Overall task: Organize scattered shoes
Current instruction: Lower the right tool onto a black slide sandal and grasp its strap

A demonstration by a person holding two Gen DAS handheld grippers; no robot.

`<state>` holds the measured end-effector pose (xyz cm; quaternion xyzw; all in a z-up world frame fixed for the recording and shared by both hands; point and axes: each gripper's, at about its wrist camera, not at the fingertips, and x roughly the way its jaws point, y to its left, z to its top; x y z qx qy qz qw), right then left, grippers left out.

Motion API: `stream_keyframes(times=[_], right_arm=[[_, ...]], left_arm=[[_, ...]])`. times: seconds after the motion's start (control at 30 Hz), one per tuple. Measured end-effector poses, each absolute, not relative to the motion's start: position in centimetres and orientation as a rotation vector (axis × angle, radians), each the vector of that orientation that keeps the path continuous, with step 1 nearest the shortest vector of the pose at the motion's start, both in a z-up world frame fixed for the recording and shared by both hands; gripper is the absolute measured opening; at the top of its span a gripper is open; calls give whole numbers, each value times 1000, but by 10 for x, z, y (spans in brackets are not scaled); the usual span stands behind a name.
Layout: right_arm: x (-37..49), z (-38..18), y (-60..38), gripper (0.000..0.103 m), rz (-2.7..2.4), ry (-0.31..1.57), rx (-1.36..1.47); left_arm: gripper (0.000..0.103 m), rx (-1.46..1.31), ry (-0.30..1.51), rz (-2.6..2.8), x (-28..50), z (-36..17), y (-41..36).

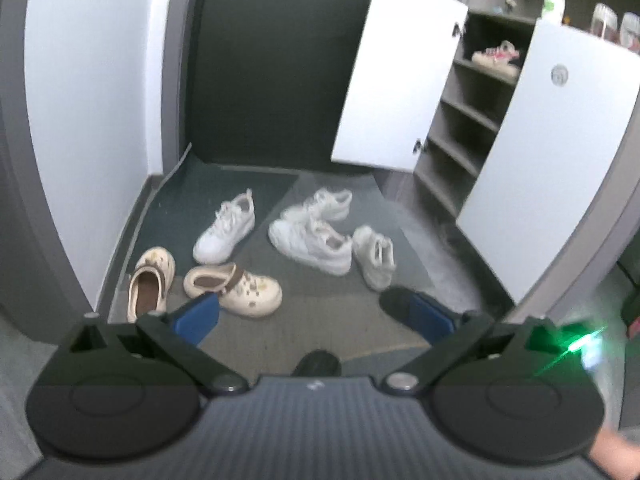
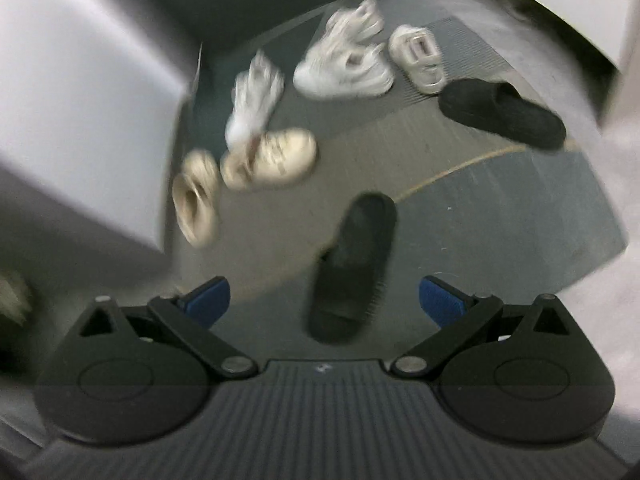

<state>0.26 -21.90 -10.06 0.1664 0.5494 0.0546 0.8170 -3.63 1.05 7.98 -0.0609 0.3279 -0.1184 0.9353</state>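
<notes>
Both grippers are held above the grey entryway floor, and nothing is gripped by either. The left gripper is spread wide, its blue-padded fingers standing well apart over bare floor.

Just ahead of its left finger a cream clog with small charms and a brown strap is seen lying on the floor, and to the left of that its partner, a second cream clog, is seen with its opening turned toward the camera. Farther ahead, a white lace-up sneaker is set apart on the left, while two more white sneakers lie touching each other at centre. A pale strapped sandal is found just right of them. A black slipper toe is partly hidden behind the right finger.

Well ahead and to the right, a grey shoe cabinet with white doors swung open is seen, with a pink-and-cream sandal resting on an upper shelf.

The right gripper is likewise spread open. The view is blurred. A black slide slipper lies on the floor between the fingers but is not touched by them. A second black slipper is seen ahead to the right, near the sandal.
</notes>
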Motion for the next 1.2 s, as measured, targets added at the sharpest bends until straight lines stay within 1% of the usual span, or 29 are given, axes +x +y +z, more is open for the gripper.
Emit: stream_keyframes(times=[0.03, 0.1, 0.17, 0.2, 0.23, 0.27, 0.4, 0.5, 0.53, 0.7, 0.73, 0.77, 0.8, 0.87, 0.93, 1.0, 1.07, 1.13, 1.2], right_arm=[[13, -107, -204, 103, 181, 1189, 270], [35, -125, -167, 96, 294, 1198, 43], [58, -147, -147, 88, 317, 1212, -33], [70, -161, -140, 85, 328, 1227, -38], [79, -175, -136, 78, 329, 1243, -21], [88, -190, -131, 75, 329, 1259, -3], [122, -247, -115, 70, 330, 1323, 64], [131, -285, -111, 66, 308, 1379, 82], [134, -298, -111, 61, 300, 1401, 86], [144, -345, -113, 50, 288, 1476, 107], [146, -352, -114, 46, 280, 1485, 113], [148, -359, -117, 42, 269, 1497, 128], [149, -365, -120, 42, 263, 1506, 152], [150, -372, -127, 35, 269, 1517, 238], [149, -377, -135, 35, 254, 1531, 320], [146, -380, -144, 32, 239, 1534, 414], [142, -381, -153, 23, 224, 1529, 514], [138, -383, -163, 16, 209, 1522, 613], [132, -384, -172, 13, 189, 1507, 720]], left_arm=[[103, -147, 667, -240, -38, 82, 10], [103, -196, 685, -266, -40, 83, 7], [103, -165, 675, -261, -43, 81, -2], [103, -118, 646, -243, -47, 81, -10], [103, -96, 624, -236, -50, 80, -14], [103, -74, 602, -229, -54, 79, -18], [103, -86, 668, -311, -58, 70, -24], [103, -94, 705, -348, -57, 63, -22], [103, -94, 709, -344, -54, 61, -21], [103, -115, 749, -311, -30, 49, -13], [103, -116, 754, -305, -27, 48, -11], [103, -114, 756, -303, -25, 46, -10], [103, -115, 763, -307, -23, 45, -8], [103, -125, 784, -331, -18, 42, -6], [103, -144, 811, -350, -15, 39, -5], [103, -176, 844, -372, -12, 35, -4], [103, -194, 863, -386, -13, 32, -4], [103, -177, 858, -383, -17, 30, -5], [103, -163, 853, -377, -19, 29, -7]])
